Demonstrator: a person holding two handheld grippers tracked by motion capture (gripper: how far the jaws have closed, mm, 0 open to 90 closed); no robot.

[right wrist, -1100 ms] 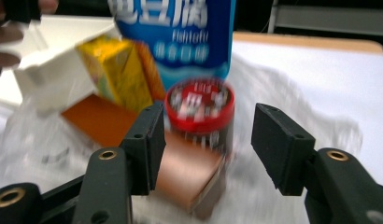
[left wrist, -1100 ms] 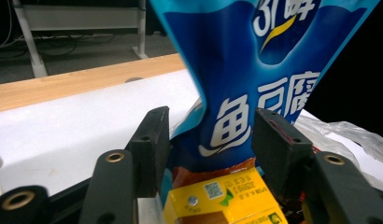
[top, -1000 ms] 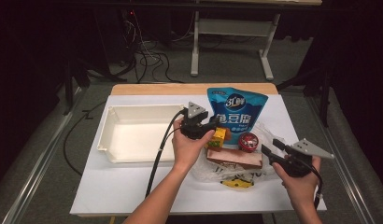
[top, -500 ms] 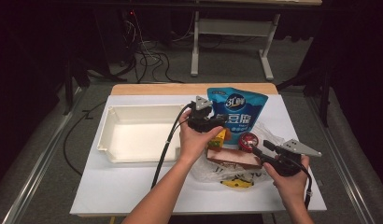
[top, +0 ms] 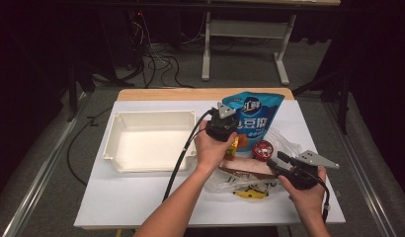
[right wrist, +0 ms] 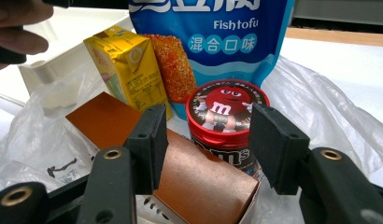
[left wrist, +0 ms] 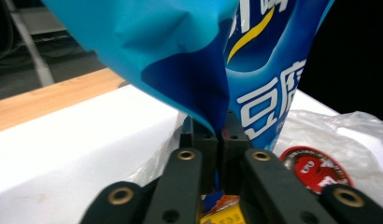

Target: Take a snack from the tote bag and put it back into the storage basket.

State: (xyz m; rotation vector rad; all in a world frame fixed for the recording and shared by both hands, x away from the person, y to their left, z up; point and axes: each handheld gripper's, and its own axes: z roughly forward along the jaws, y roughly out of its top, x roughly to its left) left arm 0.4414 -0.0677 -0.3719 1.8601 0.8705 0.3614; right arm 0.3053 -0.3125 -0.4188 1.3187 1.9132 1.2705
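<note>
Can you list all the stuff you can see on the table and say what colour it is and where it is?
snack bag: one, blue, standing behind the other snacks, its edge pinched in the left gripper
drink carton: one, yellow, left of the sweets tub
sweets tub: one, red lid, in front of the bag
box: one, brown, lying in front of the tub
plastic bag: one, clear, under the snacks
tray: one, white, left side of table
table: one, white top
left gripper: one, black, jaws shut on the snack bag
right gripper: one, black, jaws open either side of the tub
</note>
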